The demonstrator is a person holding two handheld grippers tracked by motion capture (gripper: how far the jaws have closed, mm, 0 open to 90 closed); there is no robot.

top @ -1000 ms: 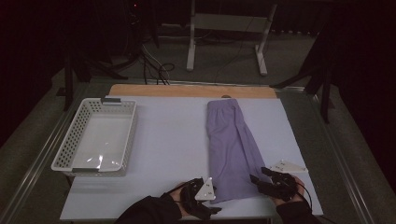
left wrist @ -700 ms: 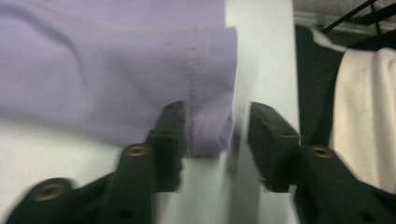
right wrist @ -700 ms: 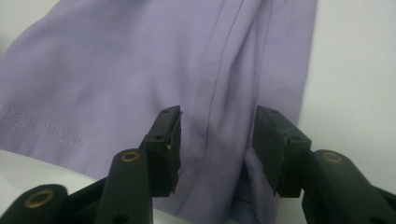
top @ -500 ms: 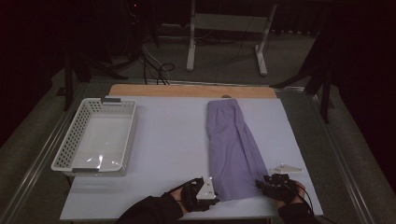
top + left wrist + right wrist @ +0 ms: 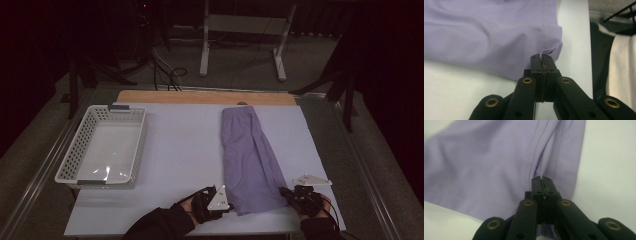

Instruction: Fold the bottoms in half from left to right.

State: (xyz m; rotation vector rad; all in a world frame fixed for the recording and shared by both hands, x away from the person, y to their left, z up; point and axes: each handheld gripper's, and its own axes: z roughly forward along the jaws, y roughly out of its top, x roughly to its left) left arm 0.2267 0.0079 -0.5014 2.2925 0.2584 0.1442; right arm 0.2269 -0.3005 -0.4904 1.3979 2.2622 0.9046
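Observation:
A purple cloth (image 5: 247, 155), folded into a long strip, lies on the white table (image 5: 180, 150) right of the middle. My left gripper (image 5: 231, 204) sits at its near left corner. My right gripper (image 5: 285, 192) is at the near right corner. The jaws of both have just been closing with cloth between them. In the left gripper view the left gripper (image 5: 541, 58) is shut on the stitched hem of the cloth (image 5: 486, 37). In the right gripper view the right gripper (image 5: 541, 180) pinches a fold of the cloth (image 5: 486, 165) at a seam.
A white perforated basket (image 5: 67, 162) stands at the table's left side with nothing in it. A wooden strip (image 5: 200, 97) runs along the far edge. Beyond it, a metal stand (image 5: 245, 30) and cables are on the floor. Bare table lies between basket and cloth.
Both hands have stayed at the cloth's near corners with only slight shifts. The cloth lies as before.

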